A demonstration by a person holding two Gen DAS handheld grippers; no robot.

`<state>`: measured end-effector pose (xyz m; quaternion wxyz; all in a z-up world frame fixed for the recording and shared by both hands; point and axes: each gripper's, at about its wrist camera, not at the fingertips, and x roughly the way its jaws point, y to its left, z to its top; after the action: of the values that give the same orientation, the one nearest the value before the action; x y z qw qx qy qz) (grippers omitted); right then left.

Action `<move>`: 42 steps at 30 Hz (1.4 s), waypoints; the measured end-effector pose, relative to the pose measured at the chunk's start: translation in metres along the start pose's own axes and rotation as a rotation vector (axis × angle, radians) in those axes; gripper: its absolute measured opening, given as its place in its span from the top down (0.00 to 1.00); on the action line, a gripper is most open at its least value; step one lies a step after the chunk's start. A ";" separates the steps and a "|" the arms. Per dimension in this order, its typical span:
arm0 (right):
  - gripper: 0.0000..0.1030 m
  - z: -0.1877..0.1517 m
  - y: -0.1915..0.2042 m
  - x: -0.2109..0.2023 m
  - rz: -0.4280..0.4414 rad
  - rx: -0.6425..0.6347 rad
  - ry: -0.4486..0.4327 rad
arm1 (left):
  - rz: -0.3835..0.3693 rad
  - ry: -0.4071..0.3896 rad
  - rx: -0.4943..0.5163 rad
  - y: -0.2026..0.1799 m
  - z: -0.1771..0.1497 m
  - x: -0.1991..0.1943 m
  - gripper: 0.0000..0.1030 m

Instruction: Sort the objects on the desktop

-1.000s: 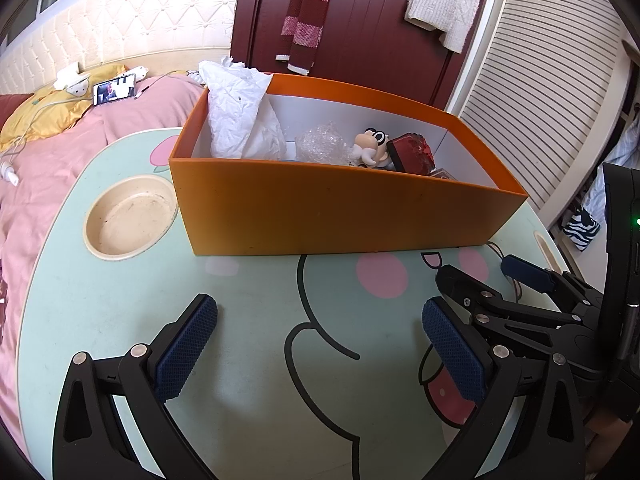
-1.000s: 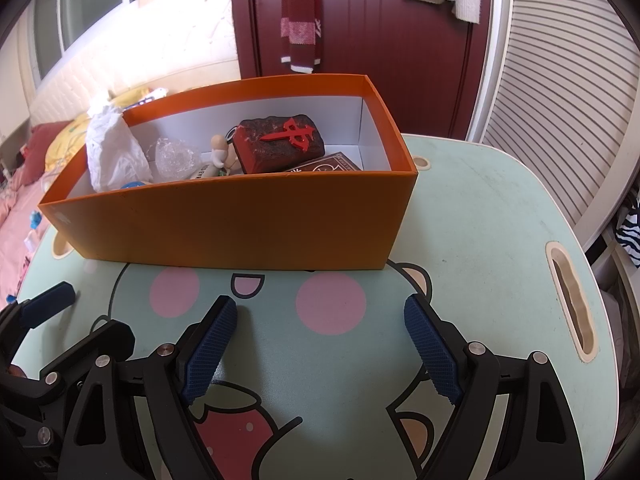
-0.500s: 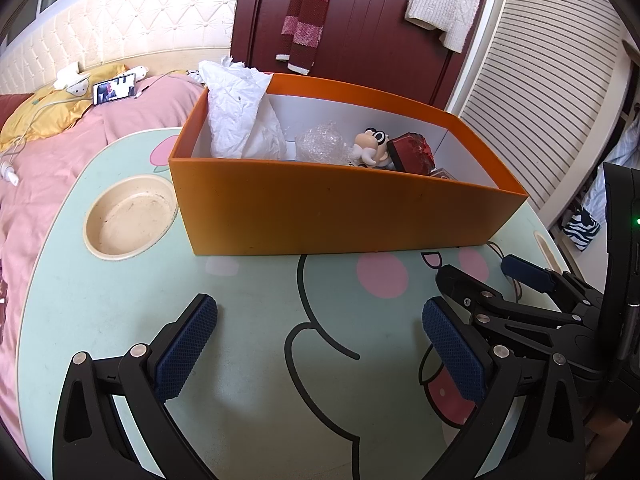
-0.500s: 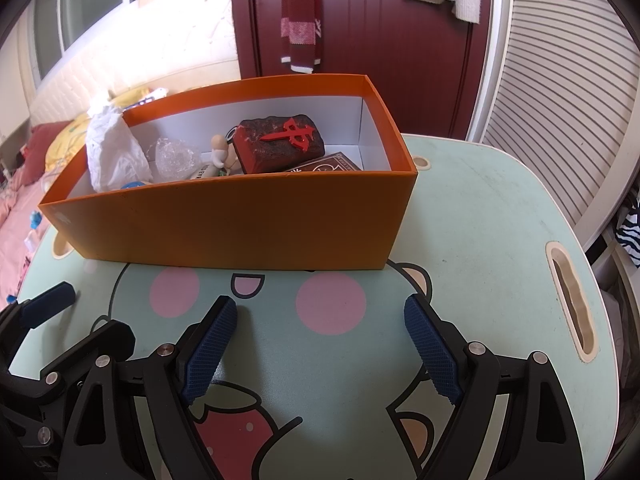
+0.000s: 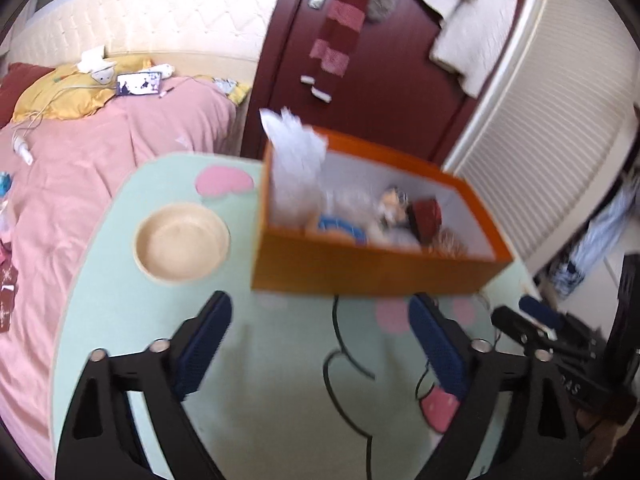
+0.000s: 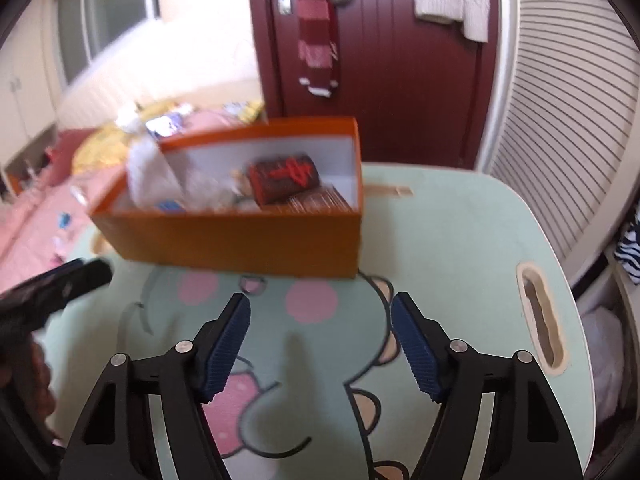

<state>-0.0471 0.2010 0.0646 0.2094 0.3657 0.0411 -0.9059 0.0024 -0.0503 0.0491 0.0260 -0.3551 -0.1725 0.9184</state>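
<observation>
Your left tongs [image 5: 320,344] and right tongs [image 6: 320,344] were empty, closing partway above the bench [image 6: 460,240], short of the orange box [image 6: 240,244].

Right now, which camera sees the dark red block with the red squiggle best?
The right wrist view: the dark red block shows its top and red mark inside the orange box. The left wrist view shows only its blurred end, no mark.

striped scarf [image 6: 318,36] on dark red door [image 6: 404,60]; pink bed [image 5: 100,160] beside table.
</observation>
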 end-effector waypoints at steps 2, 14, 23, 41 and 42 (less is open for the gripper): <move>0.29 0.013 0.002 -0.011 0.027 0.002 -0.036 | -0.006 -0.029 0.010 0.000 0.017 -0.003 0.18; 0.45 0.106 0.045 0.026 0.141 -0.109 0.009 | -0.054 0.014 0.051 -0.006 0.069 0.031 0.50; 0.45 0.109 0.040 0.073 0.081 -0.147 0.185 | 0.000 0.116 0.063 -0.013 0.067 0.066 0.50; 0.48 0.114 0.017 0.074 0.153 -0.113 0.140 | 0.018 0.170 0.127 -0.028 0.066 0.068 0.50; 0.48 0.115 0.012 0.067 0.177 -0.084 0.114 | 0.012 0.177 0.136 -0.030 0.067 0.069 0.50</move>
<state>-0.1595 0.1401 0.1042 0.3011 0.4098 0.0585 -0.8590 -0.0955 -0.0299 0.0608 0.0600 -0.4332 -0.1046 0.8932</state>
